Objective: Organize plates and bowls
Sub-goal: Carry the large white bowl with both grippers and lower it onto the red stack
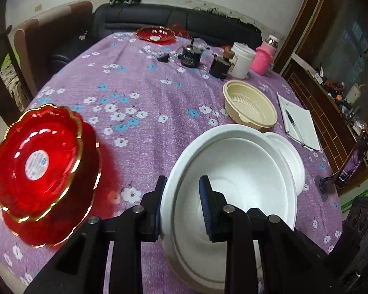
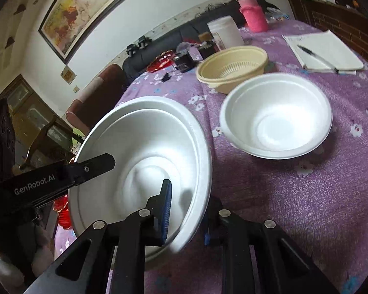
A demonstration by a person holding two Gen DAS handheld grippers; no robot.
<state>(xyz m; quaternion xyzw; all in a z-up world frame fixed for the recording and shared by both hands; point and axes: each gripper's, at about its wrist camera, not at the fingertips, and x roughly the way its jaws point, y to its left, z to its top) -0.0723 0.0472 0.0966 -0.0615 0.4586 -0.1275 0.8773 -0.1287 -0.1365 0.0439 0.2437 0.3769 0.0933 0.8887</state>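
Observation:
A large white foam bowl (image 1: 245, 171), with a double rim as if two are nested, is held tilted above the purple floral tablecloth (image 1: 147, 103). My left gripper (image 1: 184, 196) is shut on its near rim, one finger inside and one outside. In the right wrist view the same bowl (image 2: 147, 147) has my right gripper (image 2: 190, 208) shut on its rim, and the left gripper's finger (image 2: 95, 163) sits on the opposite edge. A smaller white bowl (image 2: 274, 115) rests on the cloth to the right. Stacked red gold-edged plates (image 1: 36, 161) lie at the left.
A beige strainer bowl (image 1: 250, 105) stands behind the white bowls. Further back are a white cup (image 1: 241, 60), a pink bottle (image 1: 265, 56), small black items and another red plate (image 1: 155, 34). A notepad with a pen (image 1: 298, 120) lies at the right edge. Chairs ring the table.

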